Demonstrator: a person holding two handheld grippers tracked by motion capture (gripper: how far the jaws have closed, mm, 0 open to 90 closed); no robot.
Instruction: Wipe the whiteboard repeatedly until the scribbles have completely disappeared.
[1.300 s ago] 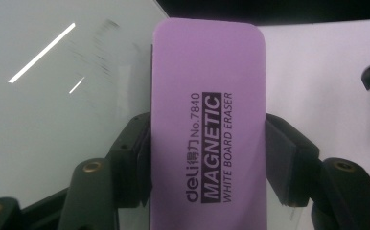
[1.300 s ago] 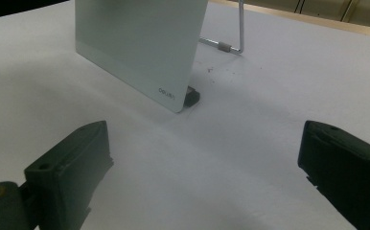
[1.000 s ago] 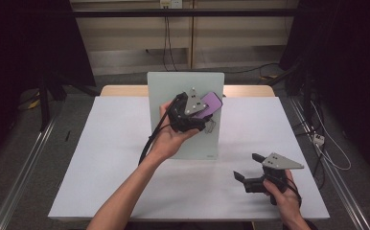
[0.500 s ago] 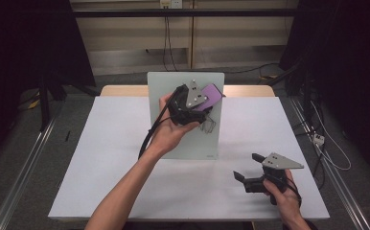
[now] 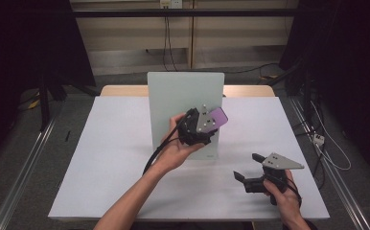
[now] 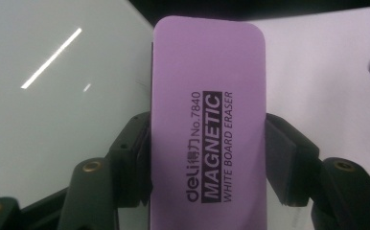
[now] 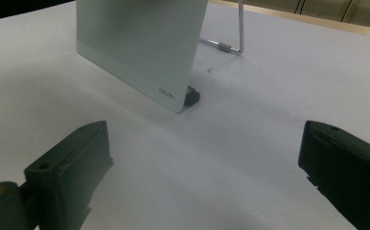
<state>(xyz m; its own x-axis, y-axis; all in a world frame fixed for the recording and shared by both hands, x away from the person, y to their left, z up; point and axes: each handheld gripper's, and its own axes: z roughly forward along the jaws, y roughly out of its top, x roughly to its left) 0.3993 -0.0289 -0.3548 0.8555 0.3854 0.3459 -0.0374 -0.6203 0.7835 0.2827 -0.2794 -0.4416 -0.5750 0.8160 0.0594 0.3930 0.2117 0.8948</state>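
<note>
Presently on hand, largest item first. Tabletop (image 5: pixel 101 158): wide, flat, covered in white, carrying everything below.

Whiteboard (image 5: pixel 173 105): pale, glossy, rectangular panel standing upright near the far middle of the tabletop, propped from behind by a thin wire stand (image 7: pixel 238 28) and seated on a small dark foot at its lower corner.

Left hand-held gripper (image 5: pixel 207 125): black, mine, raised in front of the board's right half, clenched on the eraser from both long sides.

Right hand-held gripper (image 5: pixel 250 168): black with a grey three-cornered plate, mine, resting low near the front right of the tabletop, jaws spread wide, holding nothing.

Eraser (image 6: pixel 207 120): lilac, rounded-rectangle magnetic whiteboard eraser, printed lettering facing my camera, sitting just beside the board face near its right edge.

Risks, as I judge them: the board is lightly propped, so a hard push could tip or skid it; the eraser's smooth sides could slip between my jaws under a sideways drag.
</note>
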